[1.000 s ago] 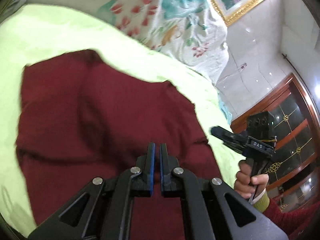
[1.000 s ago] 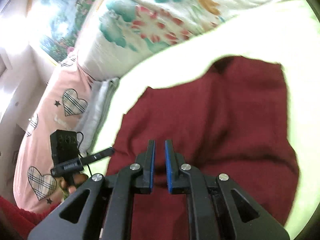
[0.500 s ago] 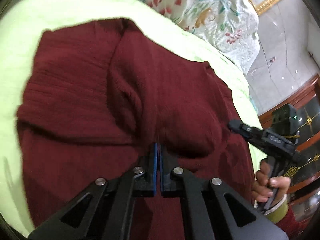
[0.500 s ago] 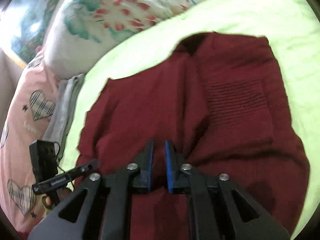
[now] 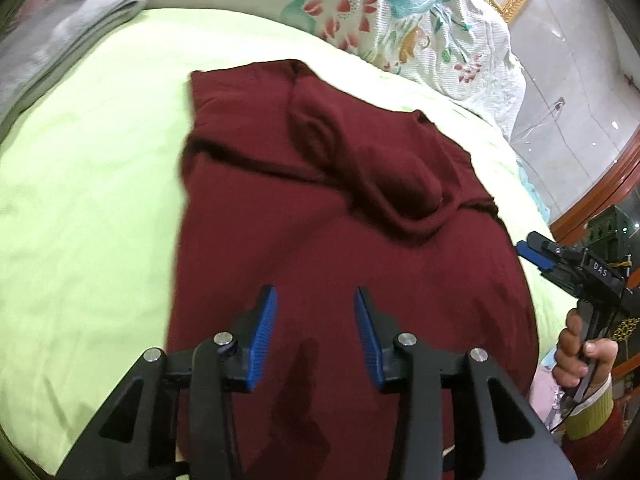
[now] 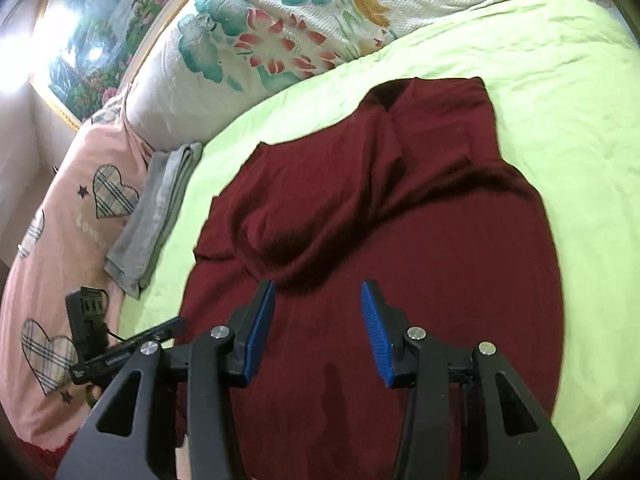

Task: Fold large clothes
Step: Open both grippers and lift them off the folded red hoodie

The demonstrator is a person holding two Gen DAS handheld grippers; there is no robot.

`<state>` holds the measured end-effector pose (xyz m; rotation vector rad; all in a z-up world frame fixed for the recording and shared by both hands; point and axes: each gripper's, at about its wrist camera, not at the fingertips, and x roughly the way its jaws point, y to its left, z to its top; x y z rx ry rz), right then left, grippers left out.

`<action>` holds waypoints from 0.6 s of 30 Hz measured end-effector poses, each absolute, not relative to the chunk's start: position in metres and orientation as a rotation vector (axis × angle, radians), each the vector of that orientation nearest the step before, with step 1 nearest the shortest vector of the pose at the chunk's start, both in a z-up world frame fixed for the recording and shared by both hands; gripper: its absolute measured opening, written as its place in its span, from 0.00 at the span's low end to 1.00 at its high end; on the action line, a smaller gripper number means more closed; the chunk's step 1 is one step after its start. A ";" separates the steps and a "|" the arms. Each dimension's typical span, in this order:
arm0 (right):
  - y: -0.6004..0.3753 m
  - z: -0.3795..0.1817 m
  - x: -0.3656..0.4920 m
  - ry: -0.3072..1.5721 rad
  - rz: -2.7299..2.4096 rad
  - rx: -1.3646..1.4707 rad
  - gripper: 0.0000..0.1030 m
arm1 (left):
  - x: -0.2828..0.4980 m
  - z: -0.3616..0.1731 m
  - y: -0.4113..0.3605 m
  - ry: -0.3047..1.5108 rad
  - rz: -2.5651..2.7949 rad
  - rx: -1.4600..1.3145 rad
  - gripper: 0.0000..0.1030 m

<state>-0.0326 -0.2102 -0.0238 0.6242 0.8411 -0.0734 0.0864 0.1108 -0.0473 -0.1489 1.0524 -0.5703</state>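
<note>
A dark red knit garment lies on a light green bed sheet, with a folded layer and a bulge across its far half. It also shows in the right wrist view. My left gripper is open and empty above the garment's near part. My right gripper is open and empty above the same near part. The right gripper shows at the right edge of the left wrist view. The left gripper shows at the lower left of the right wrist view.
A folded grey cloth lies at the sheet's left edge, beside a pink quilt with plaid hearts. A floral pillow lies at the head of the bed. A wooden cabinet stands to the right.
Both grippers were shut on the red garment and carried it over. Now both have opened, let go and drawn back, and the garment lies folded on the sheet.
</note>
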 end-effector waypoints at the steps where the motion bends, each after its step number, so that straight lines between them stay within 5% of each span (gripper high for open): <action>1: -0.208 -0.023 -0.039 0.844 -0.074 0.614 0.45 | 0.080 -0.047 0.118 1.049 -0.555 -0.146 0.43; 8: -0.215 -0.023 -0.088 0.870 -0.141 0.561 0.55 | 0.044 -0.054 0.169 1.049 -0.472 -0.150 0.57; 18: -0.255 -0.034 -0.176 0.930 -0.212 0.593 0.61 | 0.008 -0.070 0.202 1.083 -0.502 -0.102 0.59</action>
